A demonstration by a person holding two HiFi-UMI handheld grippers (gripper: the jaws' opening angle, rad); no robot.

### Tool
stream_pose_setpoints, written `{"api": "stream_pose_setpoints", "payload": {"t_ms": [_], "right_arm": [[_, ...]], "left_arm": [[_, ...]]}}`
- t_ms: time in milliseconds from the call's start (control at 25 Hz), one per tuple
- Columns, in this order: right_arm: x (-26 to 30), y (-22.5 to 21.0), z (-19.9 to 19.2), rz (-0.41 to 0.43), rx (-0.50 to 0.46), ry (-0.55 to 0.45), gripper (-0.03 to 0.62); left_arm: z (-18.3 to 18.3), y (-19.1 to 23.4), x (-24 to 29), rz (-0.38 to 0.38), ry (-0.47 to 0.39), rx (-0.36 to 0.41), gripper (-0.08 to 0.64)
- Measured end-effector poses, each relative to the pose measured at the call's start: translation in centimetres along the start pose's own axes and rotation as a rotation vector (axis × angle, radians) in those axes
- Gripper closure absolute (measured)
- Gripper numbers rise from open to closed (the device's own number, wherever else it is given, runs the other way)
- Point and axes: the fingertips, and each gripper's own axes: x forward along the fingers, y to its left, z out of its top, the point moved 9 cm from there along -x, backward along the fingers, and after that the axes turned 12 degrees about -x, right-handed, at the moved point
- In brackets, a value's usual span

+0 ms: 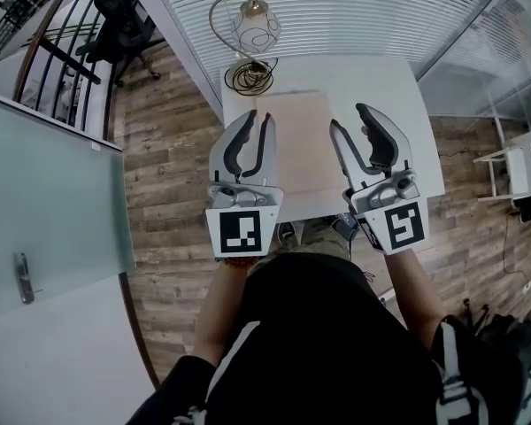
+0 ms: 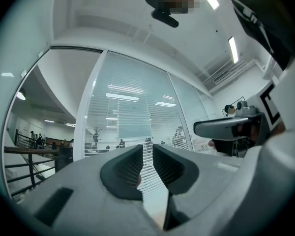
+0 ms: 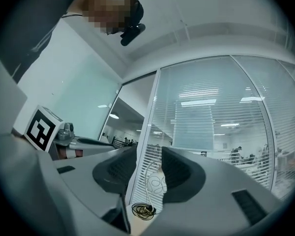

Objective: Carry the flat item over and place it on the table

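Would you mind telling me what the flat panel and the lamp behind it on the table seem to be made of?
Flat panel: likely thin wood or fibreboard, matte; pale pinkish-tan, even surface, no glare.
Lamp: clear glass globe, see-through with highlights, on a thin gold-coloured arc, probably metal.

I read the white table [image 1: 398, 104] as open along its right strip, beside the pale flat board [image 1: 296, 140] occupying its middle. At the far edge, a clear glass globe lamp [image 1: 255, 29] and its coiled dark cable [image 1: 250, 76] obstruct entry. A slatted glass wall [image 1: 354, 11] closes the far side; a frosted glass door [image 1: 53, 202] bounds the left.
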Motion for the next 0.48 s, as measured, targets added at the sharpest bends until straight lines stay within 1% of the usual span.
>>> {"api": "stream_pose_setpoints", "payload": {"t_ms": [120,240,360,480], "right_arm": [[-0.2,0.1,0.0,-0.013,-0.003,-0.002,0.504],[-0.4,0.2,-0.3,-0.038,-0.034,0.022,0.574],[-0.3,0.1,-1.0,-0.065,-0.055,0.079,0.586],[-0.3,-0.1,-2.0,-0.086,-0.015,0.147,0.588]], "left_arm": [[-0.1,-0.1,0.0,-0.003,-0.001,0.005,0.489],[-0.2,-0.1,0.0,-0.002,-0.002,-0.002,0.492],[-0.5,-0.2,0.0,-0.004,0.006,-0.005,0.494],[-1.1,-0.1,-0.1,-0.003,0.026,-0.011,0.494]]}}
